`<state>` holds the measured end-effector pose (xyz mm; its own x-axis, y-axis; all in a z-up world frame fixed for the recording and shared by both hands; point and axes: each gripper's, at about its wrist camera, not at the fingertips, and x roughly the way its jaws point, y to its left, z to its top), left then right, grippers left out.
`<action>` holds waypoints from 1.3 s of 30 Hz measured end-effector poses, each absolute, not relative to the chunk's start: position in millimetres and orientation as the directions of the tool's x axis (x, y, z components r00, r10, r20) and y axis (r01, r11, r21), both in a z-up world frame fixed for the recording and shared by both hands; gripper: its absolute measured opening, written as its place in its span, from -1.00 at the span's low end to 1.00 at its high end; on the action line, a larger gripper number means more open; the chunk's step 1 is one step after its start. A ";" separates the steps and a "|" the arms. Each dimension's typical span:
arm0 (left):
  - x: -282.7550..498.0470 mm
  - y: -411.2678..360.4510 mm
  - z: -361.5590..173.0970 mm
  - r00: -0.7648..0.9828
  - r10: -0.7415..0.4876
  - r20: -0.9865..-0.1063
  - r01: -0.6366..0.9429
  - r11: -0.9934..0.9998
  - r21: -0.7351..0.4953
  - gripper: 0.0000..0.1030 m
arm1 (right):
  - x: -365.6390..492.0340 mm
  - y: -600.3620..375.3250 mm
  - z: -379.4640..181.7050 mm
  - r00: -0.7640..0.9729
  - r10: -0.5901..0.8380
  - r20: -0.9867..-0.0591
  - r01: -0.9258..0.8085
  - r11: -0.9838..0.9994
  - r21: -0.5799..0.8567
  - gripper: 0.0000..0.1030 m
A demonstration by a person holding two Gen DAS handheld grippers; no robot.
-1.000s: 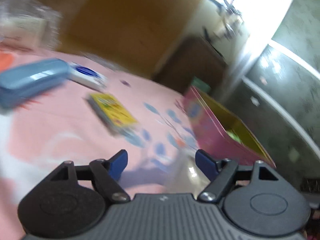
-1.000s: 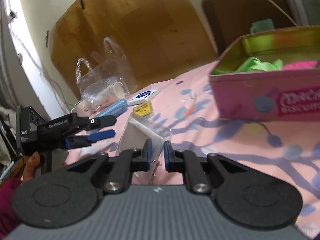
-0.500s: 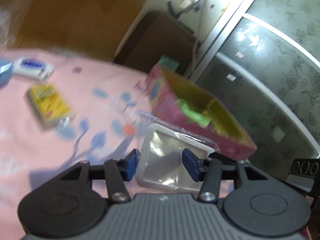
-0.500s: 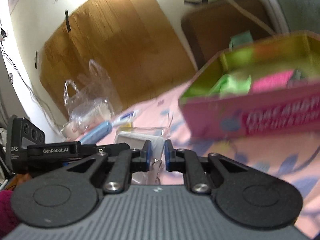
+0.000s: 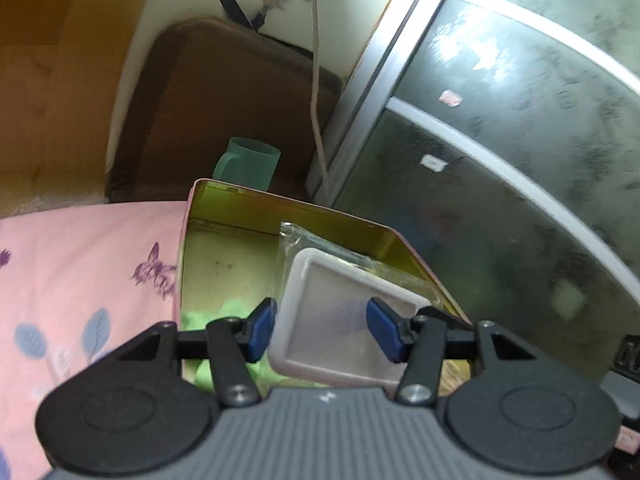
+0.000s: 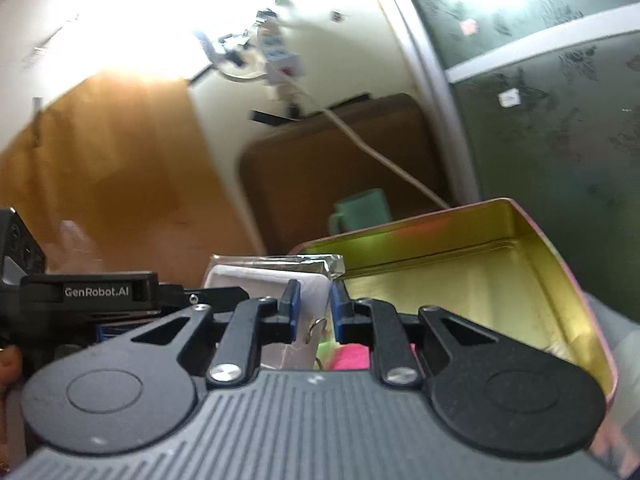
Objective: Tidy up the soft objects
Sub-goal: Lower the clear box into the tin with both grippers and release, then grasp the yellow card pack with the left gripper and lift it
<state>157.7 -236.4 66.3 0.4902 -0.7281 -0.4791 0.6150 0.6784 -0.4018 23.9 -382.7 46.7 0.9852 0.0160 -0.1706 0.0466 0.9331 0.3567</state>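
A clear packet (image 5: 344, 320) with a white pad inside is held above the open tin (image 5: 224, 248), tilted, its far end over the tin's interior. The tin has a pink outside and a gold-coloured lining, and it stands on a pink sheet (image 5: 80, 264) printed with leaves and butterflies.

In the left wrist view, the left gripper (image 5: 324, 330) has its blue pads on either side of the packet. The left pad (image 5: 260, 330) lies against the packet's edge; whether the right pad presses the wrapper cannot be told, as it is seen in front of the clear film. The jaws are set about the width of the packet.

In the right wrist view, the right gripper (image 6: 312, 314) is closed narrowly on one edge of the packet (image 6: 264, 280), with a fold of wrapper pinched between the pads. The left gripper (image 6: 120, 300) is seen at the left, marked "GenRobot.AI", level with the packet.

Inside the tin (image 6: 500, 280), a green soft item (image 5: 216, 316) lies at the near end, and a bright pink item (image 6: 352, 358) is seen just behind the right gripper's fingers.

A green mug (image 5: 248, 168) stands beyond the tin, near a brown panel (image 5: 224, 92). A white cable (image 5: 318, 92) hangs down beside a dark glass door (image 5: 520, 168).
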 end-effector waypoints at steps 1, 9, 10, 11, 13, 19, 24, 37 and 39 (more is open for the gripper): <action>163.2 -244.6 64.6 0.506 -0.706 -0.495 0.603 0.701 -0.382 0.07 | 32.8 -387.9 44.7 0.982 -0.004 -0.187 0.071 0.933 0.352 -0.57; 149.4 -224.2 69.3 0.544 -0.708 -0.450 0.604 0.703 -0.377 0.08 | 34.2 -407.7 37.1 0.965 -0.198 -0.170 0.248 0.901 0.357 -0.07; 142.5 -215.5 70.3 0.548 -0.713 -0.438 0.608 0.699 -0.377 0.08 | 26.3 -404.5 35.7 0.967 -0.202 -0.156 0.246 0.899 0.363 -0.07; 134.8 -205.7 70.9 0.550 -0.717 -0.428 0.612 0.695 -0.378 0.08 | 20.2 -399.5 34.9 0.968 -0.206 -0.146 0.246 0.899 0.362 -0.07; 119.2 -184.5 71.5 0.558 -0.720 -0.412 0.614 0.692 -0.379 0.08 | 7.2 -386.4 32.8 0.973 -0.198 -0.122 0.229 0.905 0.358 -0.07; 75.6 -84.3 45.8 0.629 -0.638 -0.445 0.529 0.770 -0.357 0.17 | -11.5 -321.0 33.9 0.994 -0.076 -0.083 0.097 0.953 0.288 -0.07; 73.0 9.4 13.7 0.724 -0.415 -0.550 0.273 0.906 -0.324 0.17 | -5.7 -254.3 36.7 0.985 0.124 -0.124 -0.103 0.981 0.166 -0.05; 73.4 70.1 -0.3 0.829 -0.258 -0.497 0.089 0.937 -0.337 0.23 | 115.1 -117.8 17.9 0.798 0.344 -0.494 -0.386 0.922 0.018 0.46; 72.4 72.3 -1.0 0.829 -0.263 -0.494 0.092 0.935 -0.343 0.23 | 133.9 -110.0 16.0 0.791 0.317 -0.523 -0.371 0.928 0.001 0.46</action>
<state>72.4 72.3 -1.0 0.8287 -0.2633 -0.4939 0.0924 0.9347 -0.3433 133.9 -110.0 16.0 0.7913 0.3169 -0.5228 -0.3714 0.9285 0.0007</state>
